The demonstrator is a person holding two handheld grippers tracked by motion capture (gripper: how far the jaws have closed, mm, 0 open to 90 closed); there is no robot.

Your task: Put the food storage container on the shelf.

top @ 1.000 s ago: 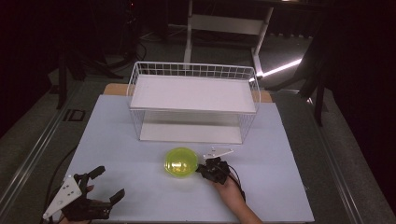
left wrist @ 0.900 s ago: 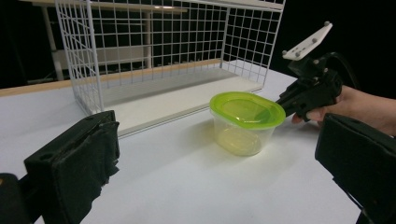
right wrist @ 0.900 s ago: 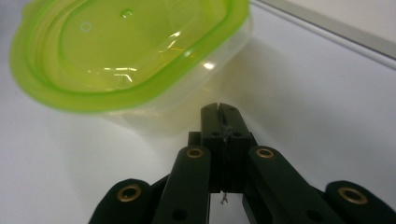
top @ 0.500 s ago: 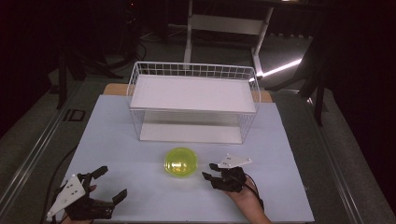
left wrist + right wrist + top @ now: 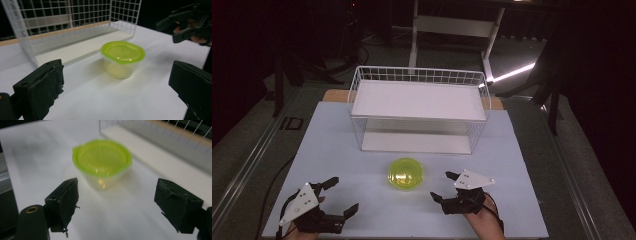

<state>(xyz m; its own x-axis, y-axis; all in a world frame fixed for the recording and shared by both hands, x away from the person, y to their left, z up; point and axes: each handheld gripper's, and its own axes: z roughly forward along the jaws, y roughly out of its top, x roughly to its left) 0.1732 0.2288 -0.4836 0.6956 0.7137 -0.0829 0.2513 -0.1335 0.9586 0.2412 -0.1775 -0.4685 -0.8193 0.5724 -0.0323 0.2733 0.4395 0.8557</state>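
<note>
Lay on the white table [image 5: 342,150] near the wire basket [image 5: 419,107]: green-lidded container [image 5: 406,173], untouched between left gripper [image 5: 343,195] and right gripper [image 5: 443,186], both spread wide, holding nothing.

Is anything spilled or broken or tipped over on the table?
No, nothing stands out. The green-lidded container stands upright on the table with its lid on and no spill around it. The wire basket sits straight behind it. Both the left gripper and the right gripper are open, touching nothing.
</note>
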